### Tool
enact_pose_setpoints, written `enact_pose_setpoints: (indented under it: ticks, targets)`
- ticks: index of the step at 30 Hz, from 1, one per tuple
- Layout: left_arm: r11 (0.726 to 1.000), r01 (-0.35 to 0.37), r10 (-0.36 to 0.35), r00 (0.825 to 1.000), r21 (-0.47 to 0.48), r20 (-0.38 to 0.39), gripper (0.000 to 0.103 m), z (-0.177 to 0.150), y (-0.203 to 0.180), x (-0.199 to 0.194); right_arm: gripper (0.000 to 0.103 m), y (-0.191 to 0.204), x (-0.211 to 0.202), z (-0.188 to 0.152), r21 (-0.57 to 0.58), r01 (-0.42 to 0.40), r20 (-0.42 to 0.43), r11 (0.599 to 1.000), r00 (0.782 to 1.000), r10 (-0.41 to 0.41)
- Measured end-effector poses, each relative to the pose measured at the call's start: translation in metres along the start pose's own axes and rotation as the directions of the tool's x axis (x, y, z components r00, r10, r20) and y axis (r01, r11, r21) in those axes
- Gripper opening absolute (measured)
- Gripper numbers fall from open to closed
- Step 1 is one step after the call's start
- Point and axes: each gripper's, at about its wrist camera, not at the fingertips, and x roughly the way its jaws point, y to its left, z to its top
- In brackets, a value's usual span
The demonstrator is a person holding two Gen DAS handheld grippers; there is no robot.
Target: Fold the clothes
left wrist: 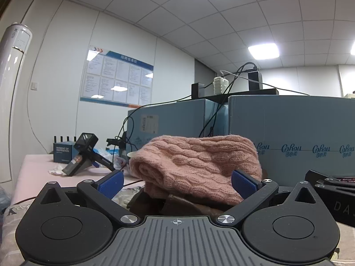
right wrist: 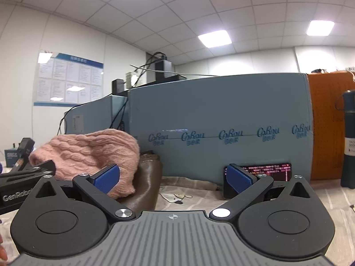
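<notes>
- Left wrist view: the left gripper (left wrist: 177, 180) sits low over the table with its blue-padded fingers (left wrist: 111, 182) spread wide, gripping nothing.
- A folded pink cable-knit sweater (left wrist: 195, 164) lies right in front of it, bulging up between the two fingers; the right pad looks to be brushing the knit, the left one stands clear.
- The sweater rests on top of a brown garment (left wrist: 177, 201), which shows just under its near edge.
- Behind the pile stand blue-grey cartons (left wrist: 288, 133) printed with a repeated logo, with chargers and cables (left wrist: 221, 84) on top.
- To the left on the pink table cover (left wrist: 33, 175) lies a black handheld device (left wrist: 84, 155) beside a small dark box (left wrist: 63, 151).
- At the right edge the black body of the other gripper (left wrist: 332, 197) pokes in.
- Right wrist view: the right gripper (right wrist: 173, 178) is also spread wide and empty, resting over a beige patterned cloth (right wrist: 188, 195).
- The pink sweater (right wrist: 88, 153) lies to its left, on the brown garment (right wrist: 146, 181), partly behind the left finger.
- Near the right finger a phone (right wrist: 270, 170) with a lit screen leans against the carton.
- A dark bottle (right wrist: 348, 141) stands at the far right, before an orange panel (right wrist: 324, 122).
</notes>
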Motion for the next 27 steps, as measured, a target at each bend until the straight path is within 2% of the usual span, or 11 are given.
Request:
enact_pose_setpoints:
  ticks: [9, 27]
  targets:
    - [1.000, -0.019, 0.019, 1.000, -0.006, 0.015, 0.103, 0.0003, 0.0014, -0.0036, 0.103, 0.0079, -0.0025, 0.0001, -0.036, 0.005, 0.019, 0.999, 1.000, -0.005]
    - [1.000, -0.022, 0.023, 0.999, -0.010, 0.043, 0.103, 0.0017, 0.0025, -0.0067, 0.103, 0.0084, -0.0029, -0.0006, -0.036, 0.015, 0.019, 0.999, 1.000, -0.014]
